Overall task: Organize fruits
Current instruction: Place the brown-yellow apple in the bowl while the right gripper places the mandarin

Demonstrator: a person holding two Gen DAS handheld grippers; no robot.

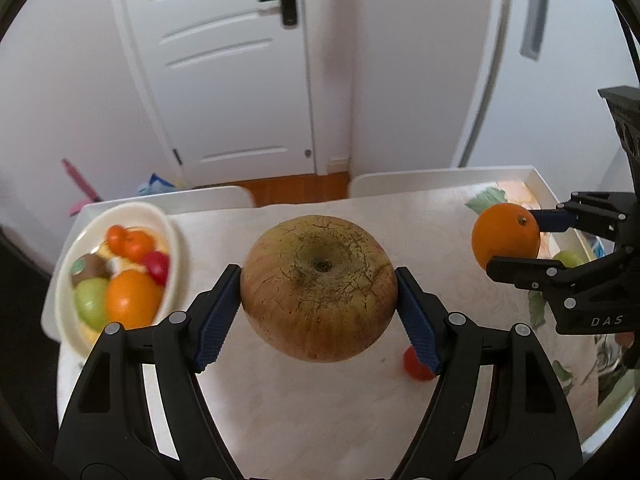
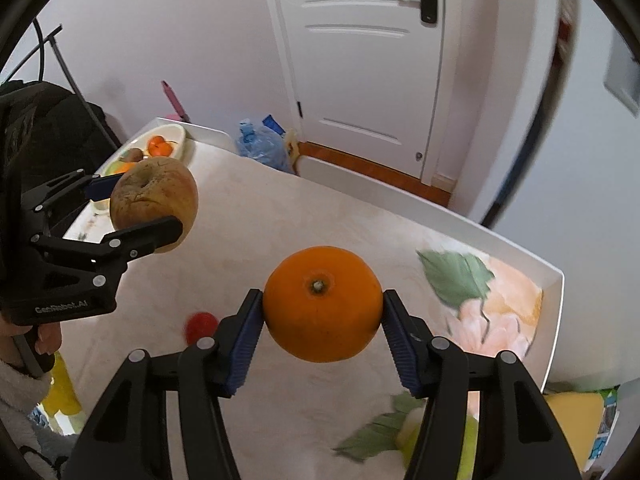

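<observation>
My left gripper [image 1: 319, 288] is shut on a large brownish-green apple [image 1: 319, 288] and holds it above the table; it also shows in the right wrist view [image 2: 154, 204]. My right gripper [image 2: 322, 304] is shut on an orange [image 2: 322, 304], lifted above the table, seen from the left wrist view at the right [image 1: 505, 240]. A white oval bowl [image 1: 170, 232] at the table's far left holds several fruits: oranges, a kiwi, a green fruit, a red one. A small red fruit [image 1: 416, 366] lies on the table below the apple.
The table has a pale cloth [image 2: 280, 220] with a flower print on the right. A green fruit [image 2: 466, 440] lies near the table's right part, partly hidden by my right finger. A white door stands behind, a blue bag [image 2: 262, 146] on the floor.
</observation>
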